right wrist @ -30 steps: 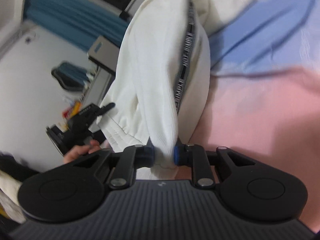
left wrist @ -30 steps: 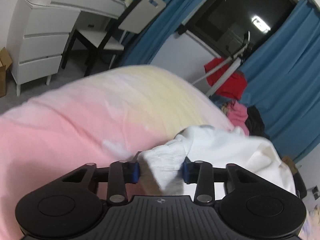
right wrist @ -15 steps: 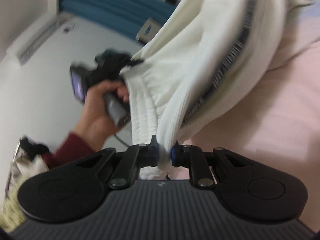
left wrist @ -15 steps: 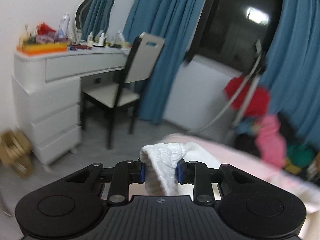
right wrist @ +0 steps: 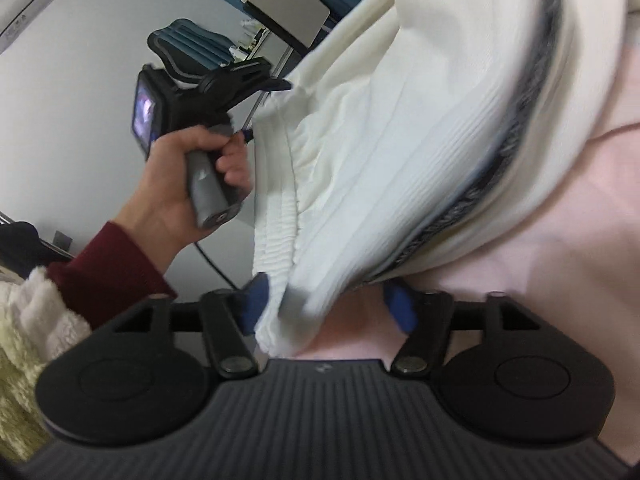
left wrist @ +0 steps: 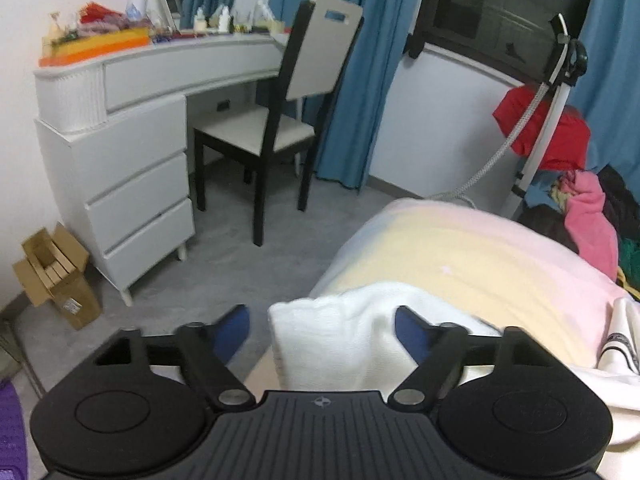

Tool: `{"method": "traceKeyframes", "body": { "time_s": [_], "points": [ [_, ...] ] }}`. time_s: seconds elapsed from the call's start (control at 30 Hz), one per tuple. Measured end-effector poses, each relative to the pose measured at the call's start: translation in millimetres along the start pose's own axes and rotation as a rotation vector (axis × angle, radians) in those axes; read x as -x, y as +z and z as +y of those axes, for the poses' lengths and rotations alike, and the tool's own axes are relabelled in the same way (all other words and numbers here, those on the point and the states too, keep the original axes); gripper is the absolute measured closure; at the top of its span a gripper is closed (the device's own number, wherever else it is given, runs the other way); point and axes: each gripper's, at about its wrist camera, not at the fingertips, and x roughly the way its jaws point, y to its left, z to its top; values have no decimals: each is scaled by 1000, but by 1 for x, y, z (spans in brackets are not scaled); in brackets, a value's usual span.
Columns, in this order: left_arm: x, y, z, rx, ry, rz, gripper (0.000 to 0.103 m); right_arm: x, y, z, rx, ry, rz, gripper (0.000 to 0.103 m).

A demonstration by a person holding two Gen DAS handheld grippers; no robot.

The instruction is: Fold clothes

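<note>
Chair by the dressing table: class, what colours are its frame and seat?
Black frame, pale seat and back on the chair; clearest in the left wrist view.

You are in a home bedroom. A bed lies at 3 o'clock. A dressing table and chair stand at 11 o'clock.

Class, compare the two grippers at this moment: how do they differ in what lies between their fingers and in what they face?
The left gripper faces the white dresser and black chair; the right gripper faces the pink bedcover. The left frames a waistband corner; the right frames draped white trousers. Both stand open.
</note>
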Motion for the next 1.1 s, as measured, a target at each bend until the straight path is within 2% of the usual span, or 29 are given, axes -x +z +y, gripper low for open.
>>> {"method": "traceKeyframes", "body": {
  "time_s": [0.07, 0.2, 0.33, 0.47, 0.53, 0.6, 0.77, 0.83, 0.87, 0.9, 0.93, 1.0, 1.07, 1.1],
  "points": [
    [23, 0, -2, -3, -8, -13, 18, 23, -4, 3, 35, -19, -5, 34],
    [76, -10, -23, -16, -75, -39, 17, 81, -2, 16, 148, -107, -61, 34],
    [125, -32, -70, -44, -237, -65, 16, 152, -7, 16, 243, -257, -140, 35],
    [148, -65, -135, -53, -405, -50, 16, 214, -10, -7, 276, -402, -245, 35],
    [149, -83, -176, -81, -462, -34, 16, 243, -11, -22, 270, -455, -298, 34],
    [148, -100, -217, -125, -484, -27, 16, 270, -11, -42, 233, -480, -352, 34],
    [127, -123, -306, -252, -465, -59, 21, 279, 13, -79, 222, -546, -440, 34],
    [114, -128, -334, -292, -455, -69, 27, 277, 25, -94, 237, -570, -460, 34],
    [107, -129, -348, -311, -447, -73, 36, 272, 31, -101, 244, -577, -466, 35],
    [101, -130, -362, -330, -432, -81, 40, 270, 38, -110, 240, -589, -464, 35],
    [96, -132, -373, -346, -408, -92, 48, 268, 43, -119, 228, -598, -460, 35],
    [93, -137, -388, -370, -380, -125, 80, 263, 51, -137, 198, -598, -445, 35],
    [97, -138, -390, -386, -373, -159, 97, 265, 57, -150, 157, -588, -433, 35],
    [103, -138, -389, -388, -384, -175, 97, 266, 60, -156, 137, -583, -427, 35]
  ]
}}
